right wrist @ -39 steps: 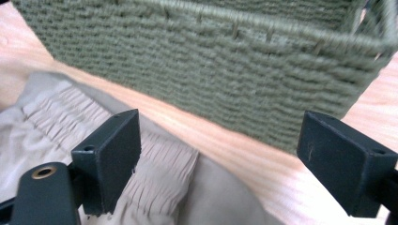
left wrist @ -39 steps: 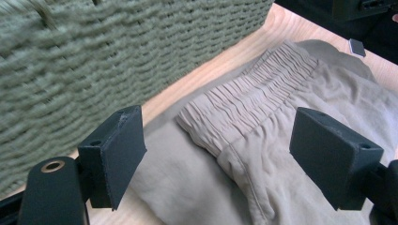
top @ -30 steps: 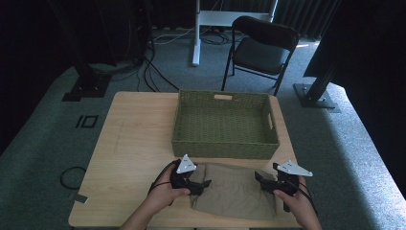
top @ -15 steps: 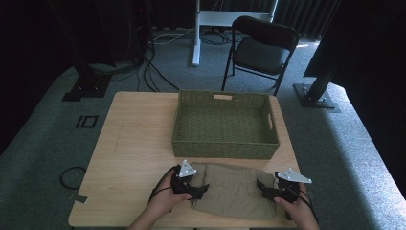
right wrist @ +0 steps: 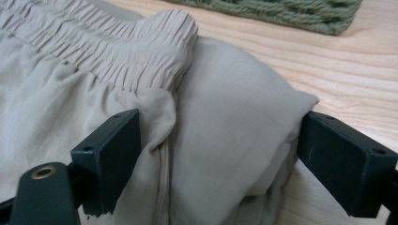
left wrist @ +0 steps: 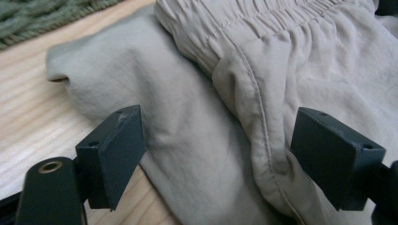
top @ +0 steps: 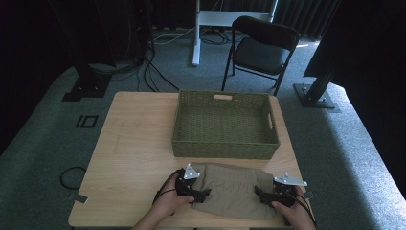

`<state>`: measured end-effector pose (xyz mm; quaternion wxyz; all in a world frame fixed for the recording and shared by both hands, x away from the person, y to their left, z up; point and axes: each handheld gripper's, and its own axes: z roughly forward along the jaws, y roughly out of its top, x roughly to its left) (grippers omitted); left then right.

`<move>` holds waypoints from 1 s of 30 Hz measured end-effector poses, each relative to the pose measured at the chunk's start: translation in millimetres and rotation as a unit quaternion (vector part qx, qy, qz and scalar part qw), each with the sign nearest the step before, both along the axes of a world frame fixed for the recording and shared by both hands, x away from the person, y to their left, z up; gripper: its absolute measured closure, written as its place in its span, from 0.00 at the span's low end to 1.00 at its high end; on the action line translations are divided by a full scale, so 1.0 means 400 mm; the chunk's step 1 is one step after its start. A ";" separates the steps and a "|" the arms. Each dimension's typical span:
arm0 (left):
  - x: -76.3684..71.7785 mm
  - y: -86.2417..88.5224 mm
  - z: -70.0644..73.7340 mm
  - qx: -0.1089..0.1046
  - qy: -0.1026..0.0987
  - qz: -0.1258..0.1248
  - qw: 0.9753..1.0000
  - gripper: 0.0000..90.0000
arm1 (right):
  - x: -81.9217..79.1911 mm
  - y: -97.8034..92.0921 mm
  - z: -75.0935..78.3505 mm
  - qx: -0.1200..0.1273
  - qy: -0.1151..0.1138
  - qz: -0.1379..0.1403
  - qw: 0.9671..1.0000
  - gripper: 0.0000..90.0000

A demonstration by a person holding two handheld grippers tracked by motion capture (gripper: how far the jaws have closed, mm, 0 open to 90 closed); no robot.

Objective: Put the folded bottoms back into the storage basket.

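Here, beige shorts [top: 232, 189] are being straddled at both ends by spread jaws, lying on the worktop [top: 139, 143] at 6 o'clock from the green basket [top: 225, 125]. Left gripper [left wrist: 220, 154] and right gripper [right wrist: 220, 154] are best closed together, deep over the side folds.

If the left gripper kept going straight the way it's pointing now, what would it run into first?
The left gripper has its jaws open and would first meet the beige shorts, whose side fold already lies between them. Past that comes the elastic waistband.
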<state>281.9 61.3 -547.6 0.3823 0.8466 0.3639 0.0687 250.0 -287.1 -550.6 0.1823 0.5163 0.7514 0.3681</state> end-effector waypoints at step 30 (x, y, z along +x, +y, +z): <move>-0.005 -0.053 -0.013 0.003 -0.054 -0.003 0.999 0.71 | -0.001 0.049 0.007 -0.022 0.014 0.046 0.999 0.70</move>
